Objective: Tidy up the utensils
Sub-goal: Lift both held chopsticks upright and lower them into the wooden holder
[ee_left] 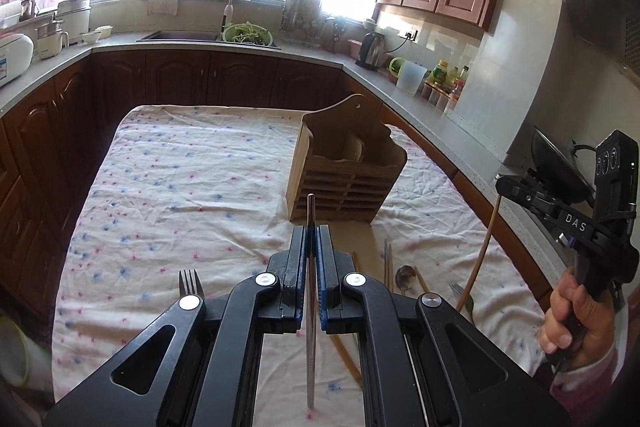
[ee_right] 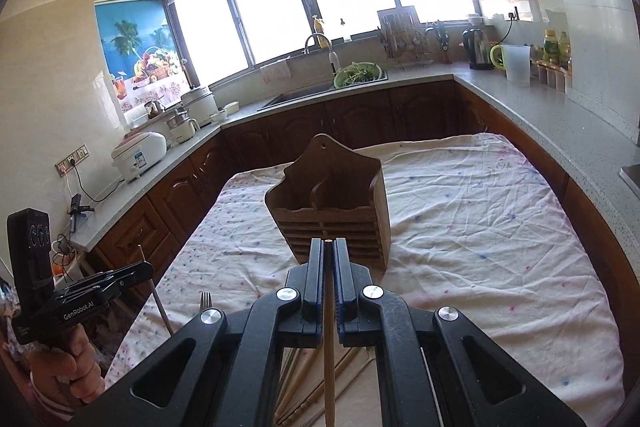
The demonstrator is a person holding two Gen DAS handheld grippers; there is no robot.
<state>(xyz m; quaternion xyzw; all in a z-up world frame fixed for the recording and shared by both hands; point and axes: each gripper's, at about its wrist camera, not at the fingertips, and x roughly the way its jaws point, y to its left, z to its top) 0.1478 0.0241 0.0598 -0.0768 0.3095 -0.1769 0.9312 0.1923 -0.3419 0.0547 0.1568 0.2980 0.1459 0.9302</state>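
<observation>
A slatted wooden utensil holder [ee_left: 346, 171] stands upright on the flowered tablecloth [ee_left: 180, 187]; it also shows in the right wrist view [ee_right: 332, 211]. My left gripper [ee_left: 311, 231] is shut on a metal chopstick [ee_left: 310, 307], held above the cloth just short of the holder. My right gripper [ee_right: 329, 245] is shut on a wooden chopstick [ee_right: 329, 347], also raised in front of the holder. From the left wrist view the right gripper [ee_left: 500, 187] hangs at the right with the wooden chopstick [ee_left: 480, 255] hanging down from it.
Loose on the cloth lie a fork [ee_left: 190, 283], a spoon [ee_left: 406, 277], another fork [ee_left: 460, 293] and several chopsticks [ee_left: 387, 263]. More chopsticks [ee_right: 304, 387] lie under my right gripper. Counters with a sink [ee_right: 312, 93], a kettle [ee_right: 476, 49] and cookers surround the table.
</observation>
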